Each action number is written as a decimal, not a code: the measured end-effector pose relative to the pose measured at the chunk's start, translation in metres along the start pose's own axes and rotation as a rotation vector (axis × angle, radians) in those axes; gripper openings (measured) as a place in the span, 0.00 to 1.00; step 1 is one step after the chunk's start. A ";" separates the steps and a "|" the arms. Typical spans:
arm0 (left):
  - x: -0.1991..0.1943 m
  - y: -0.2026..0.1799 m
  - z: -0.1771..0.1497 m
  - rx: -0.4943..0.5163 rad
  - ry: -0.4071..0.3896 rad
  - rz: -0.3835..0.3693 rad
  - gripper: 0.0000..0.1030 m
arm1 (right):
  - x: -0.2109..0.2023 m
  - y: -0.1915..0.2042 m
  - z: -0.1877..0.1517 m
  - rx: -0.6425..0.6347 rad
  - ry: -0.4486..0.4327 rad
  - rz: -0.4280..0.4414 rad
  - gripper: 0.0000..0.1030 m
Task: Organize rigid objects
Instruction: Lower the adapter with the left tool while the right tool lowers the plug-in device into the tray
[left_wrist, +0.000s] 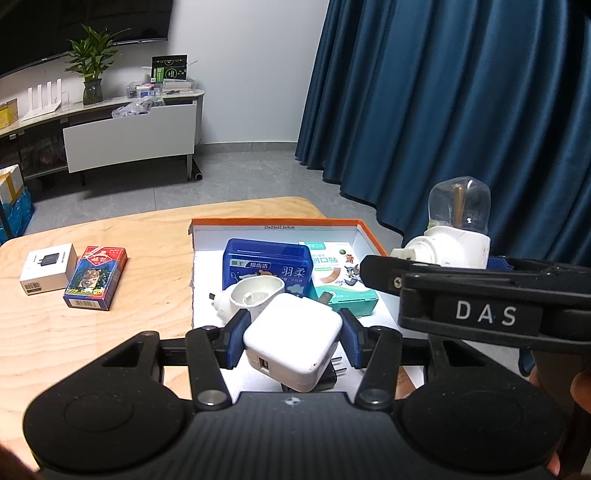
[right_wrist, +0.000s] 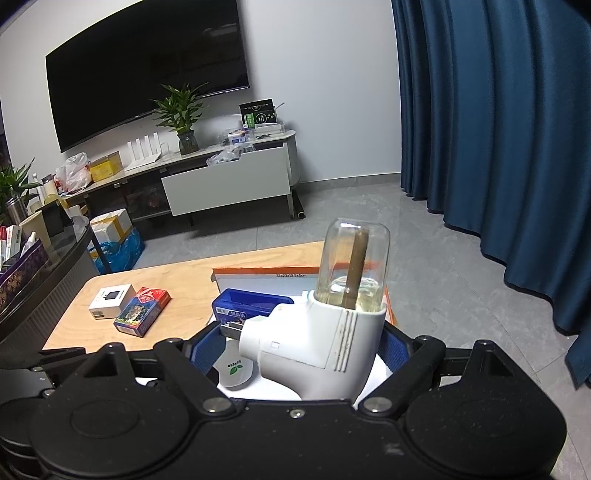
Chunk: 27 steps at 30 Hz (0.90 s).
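My left gripper (left_wrist: 291, 338) is shut on a white square charger (left_wrist: 291, 343), held over the near part of an orange-rimmed cardboard box (left_wrist: 275, 221). In the box lie a blue plastic case (left_wrist: 267, 267), a teal plaster box (left_wrist: 341, 280) and an empty white plug-in holder (left_wrist: 251, 297). My right gripper (right_wrist: 291, 350) is shut on a white plug-in vaporiser with a clear bottle (right_wrist: 332, 332), upright above the box's right side; this vaporiser (left_wrist: 458, 229) also shows at right in the left wrist view. A small white oval device (right_wrist: 234, 373) lies under it.
On the wooden table (left_wrist: 92, 332), left of the box, lie a small white carton (left_wrist: 48, 273) and a red-and-blue card pack (left_wrist: 96, 277). A TV stand with an open drawer (right_wrist: 225, 181), a plant and clutter stands beyond. Blue curtains (right_wrist: 498, 129) hang at right.
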<state>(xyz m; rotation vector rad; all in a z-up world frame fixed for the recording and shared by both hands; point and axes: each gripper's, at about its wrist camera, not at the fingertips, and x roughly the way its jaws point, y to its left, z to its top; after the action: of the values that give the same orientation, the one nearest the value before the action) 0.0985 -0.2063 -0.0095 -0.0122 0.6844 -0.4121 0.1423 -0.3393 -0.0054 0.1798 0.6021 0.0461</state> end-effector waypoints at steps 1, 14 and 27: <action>0.000 0.000 0.000 0.000 0.000 0.000 0.50 | 0.000 0.000 0.000 0.000 0.000 0.000 0.98; 0.001 0.000 0.000 -0.005 0.002 -0.001 0.50 | 0.002 0.000 -0.001 -0.005 0.006 0.003 0.98; 0.003 0.000 0.000 -0.002 0.004 -0.004 0.50 | 0.002 0.001 0.000 -0.005 0.009 0.002 0.98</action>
<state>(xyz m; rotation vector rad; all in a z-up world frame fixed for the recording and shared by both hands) 0.0999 -0.2074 -0.0115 -0.0152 0.6887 -0.4155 0.1440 -0.3382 -0.0059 0.1755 0.6104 0.0506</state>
